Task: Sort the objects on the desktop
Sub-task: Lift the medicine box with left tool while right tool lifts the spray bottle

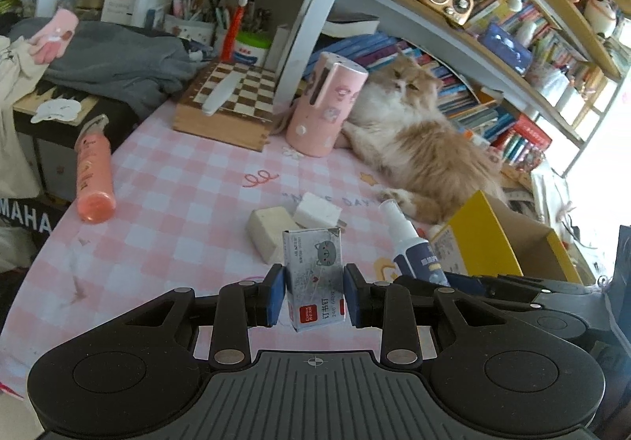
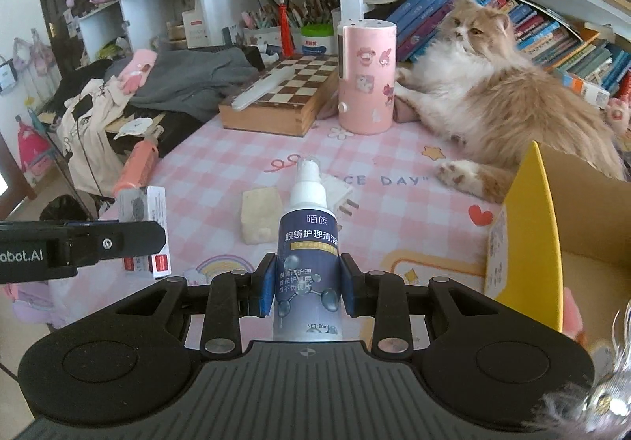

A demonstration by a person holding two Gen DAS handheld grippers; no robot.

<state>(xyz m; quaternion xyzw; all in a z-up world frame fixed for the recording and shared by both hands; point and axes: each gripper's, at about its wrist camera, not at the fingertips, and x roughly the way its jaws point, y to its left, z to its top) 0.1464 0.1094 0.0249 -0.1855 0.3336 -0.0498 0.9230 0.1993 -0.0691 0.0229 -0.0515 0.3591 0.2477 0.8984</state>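
My left gripper (image 1: 314,292) is shut on a small silver staple box (image 1: 315,274) with a cat drawing, held above the pink checked desk mat (image 1: 177,195). My right gripper (image 2: 307,288) is shut on a dark blue spray bottle (image 2: 307,250) with a white nozzle. That bottle (image 1: 410,246) also shows at the right of the left wrist view. The left gripper with the staple box (image 2: 144,203) appears at the left edge of the right wrist view. A cream block (image 2: 258,215) and a white plug adapter (image 1: 317,209) lie on the mat.
An open yellow cardboard box (image 2: 524,227) stands at the right. A fluffy orange-and-white cat (image 2: 504,100) lies along the back right. A pink cylinder (image 2: 366,77), a wooden chess box (image 2: 284,92), a fallen pink bottle (image 1: 94,179) and piled clothes (image 1: 110,57) fill the back and left.
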